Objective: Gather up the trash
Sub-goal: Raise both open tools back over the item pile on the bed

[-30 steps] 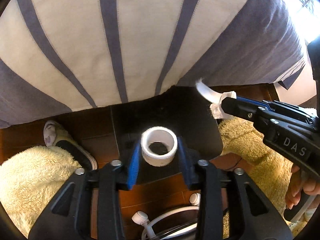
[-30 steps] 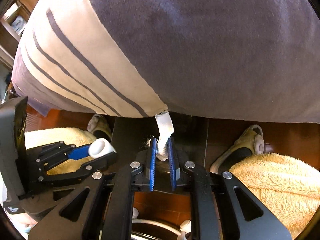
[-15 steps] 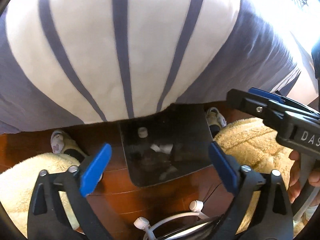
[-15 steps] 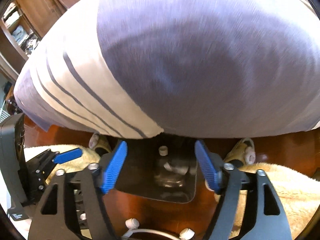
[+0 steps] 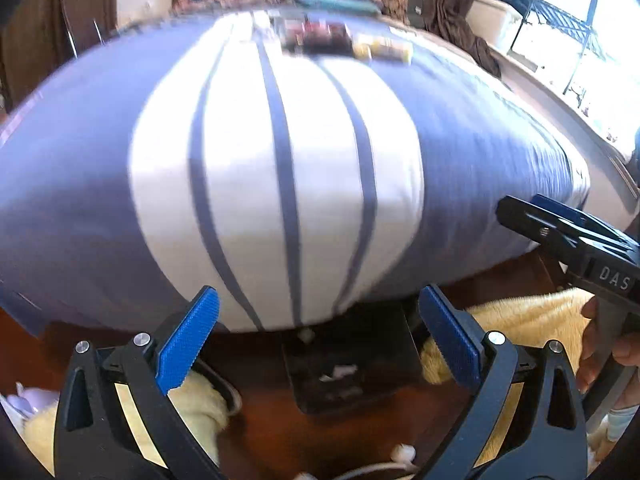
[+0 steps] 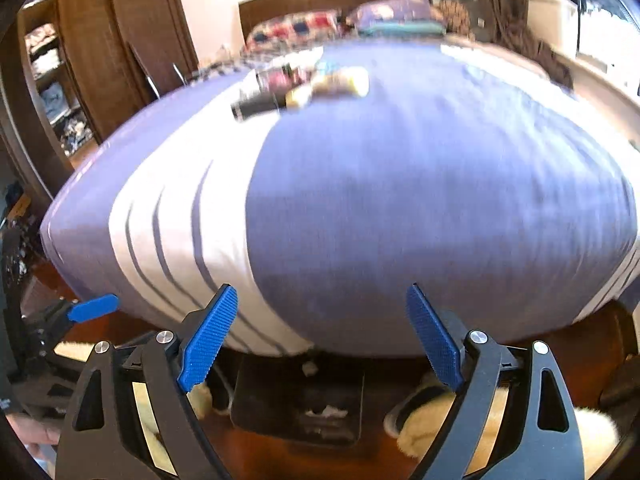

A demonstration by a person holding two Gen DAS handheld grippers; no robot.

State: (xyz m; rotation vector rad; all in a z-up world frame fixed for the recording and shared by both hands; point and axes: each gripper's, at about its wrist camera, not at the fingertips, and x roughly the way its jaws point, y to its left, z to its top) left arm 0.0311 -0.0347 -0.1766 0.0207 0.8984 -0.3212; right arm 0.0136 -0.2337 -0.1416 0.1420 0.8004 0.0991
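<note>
"DAS" is printed on the right gripper (image 5: 560, 236), seen to the right of the left gripper (image 5: 316, 344); both stand wide apart, holding nothing. Ahead of them a striped bed (image 5: 280, 184) carries blurred trash (image 6: 304, 86) far off. Below them, a black bin (image 5: 348, 372) on the wood floor (image 5: 264, 436) holds white scraps (image 5: 338, 372).

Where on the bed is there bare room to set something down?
The striped bedspread is bare across its near and middle part, from the foot edge up to the clutter of small items. Beyond that, pillows crowd the headboard end.
</note>
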